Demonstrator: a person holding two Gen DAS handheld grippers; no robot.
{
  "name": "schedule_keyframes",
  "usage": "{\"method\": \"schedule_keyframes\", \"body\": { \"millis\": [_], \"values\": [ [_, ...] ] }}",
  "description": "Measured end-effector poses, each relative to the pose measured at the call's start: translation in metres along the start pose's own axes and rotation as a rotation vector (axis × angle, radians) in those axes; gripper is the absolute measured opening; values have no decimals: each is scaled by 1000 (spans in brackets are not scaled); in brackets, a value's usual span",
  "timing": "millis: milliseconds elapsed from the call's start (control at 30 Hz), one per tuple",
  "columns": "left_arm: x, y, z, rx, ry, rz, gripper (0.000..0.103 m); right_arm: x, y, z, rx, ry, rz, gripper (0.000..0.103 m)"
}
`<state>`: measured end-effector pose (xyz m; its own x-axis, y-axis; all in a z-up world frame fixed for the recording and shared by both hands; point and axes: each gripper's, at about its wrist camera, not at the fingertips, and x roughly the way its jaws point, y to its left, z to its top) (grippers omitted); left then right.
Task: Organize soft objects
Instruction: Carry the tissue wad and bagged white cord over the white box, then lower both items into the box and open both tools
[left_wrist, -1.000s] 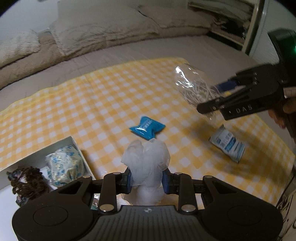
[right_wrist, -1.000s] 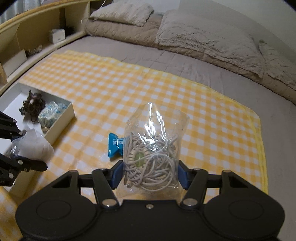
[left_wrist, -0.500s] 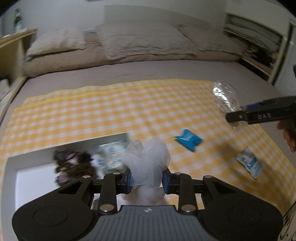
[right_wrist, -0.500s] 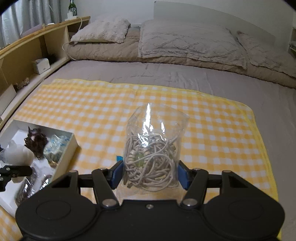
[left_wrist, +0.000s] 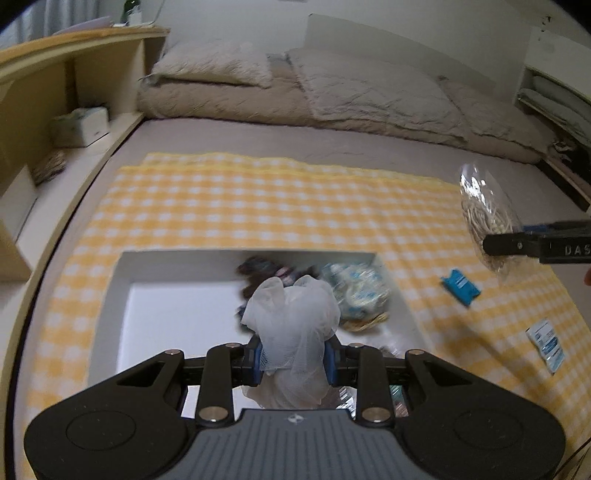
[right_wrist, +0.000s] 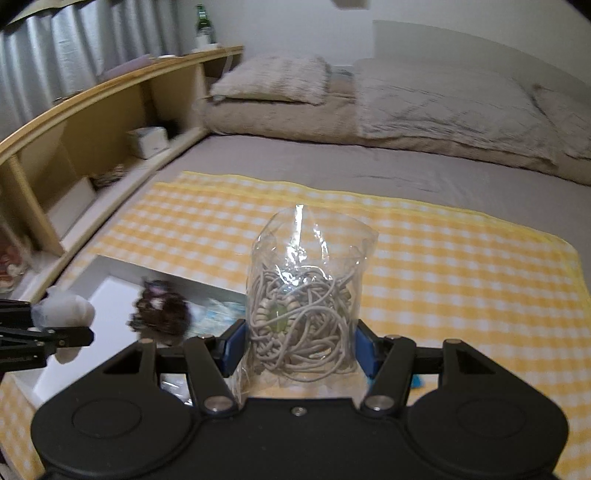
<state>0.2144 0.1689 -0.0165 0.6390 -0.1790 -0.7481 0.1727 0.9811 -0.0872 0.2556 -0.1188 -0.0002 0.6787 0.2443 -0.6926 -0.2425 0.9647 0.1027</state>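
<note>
My left gripper (left_wrist: 294, 360) is shut on a white mesh bundle (left_wrist: 293, 321) and hangs over the white box (left_wrist: 122, 295) on the yellow checked cloth (left_wrist: 258, 206). Inside the box lie a dark fuzzy item (right_wrist: 160, 310) and a blue-and-white packet (left_wrist: 356, 288). My right gripper (right_wrist: 301, 347) is shut on a clear bag of grey cord (right_wrist: 306, 310), held above the cloth to the right of the box. From the right wrist the left gripper (right_wrist: 55, 325) and its mesh bundle (right_wrist: 64, 312) show at the far left.
A blue packet (left_wrist: 461, 286) and a white-and-blue sachet (left_wrist: 546, 345) lie on the cloth right of the box. Pillows and a folded duvet (left_wrist: 332, 96) line the far side of the bed. A wooden shelf unit (right_wrist: 74, 147) runs along the left.
My left gripper has carried the mesh bundle leftward from above the blue packet to over the box. My right gripper, still holding the cord bag, has swung left toward the box.
</note>
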Motion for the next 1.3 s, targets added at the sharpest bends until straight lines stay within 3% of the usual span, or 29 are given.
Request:
{"method": "schedule_keyframes", "body": {
  "millis": [267,567,800,1000,1033,1067,1100,1300],
  "values": [
    [-1,29,-35,-16,94,21,32,17,64,3,-130,14,118,61],
    [15,30,-69,-9,229,-17,33,49,135,-14,-374,82,253,61],
    [17,31,-75,15,248,-42,33,76,179,-30,-446,153,343,61],
    [24,34,-76,5,262,-42,33,95,198,-36,-461,164,375,64],
    [25,34,-76,1,265,-40,33,96,198,-36,-461,159,377,69],
    [26,35,-76,-4,266,-39,33,96,197,-36,-460,159,375,81],
    [26,36,-76,-10,264,-39,33,96,196,-36,-461,160,372,83],
    [27,39,-74,-71,247,-28,33,93,185,-31,-445,171,372,83]
  ]
}}
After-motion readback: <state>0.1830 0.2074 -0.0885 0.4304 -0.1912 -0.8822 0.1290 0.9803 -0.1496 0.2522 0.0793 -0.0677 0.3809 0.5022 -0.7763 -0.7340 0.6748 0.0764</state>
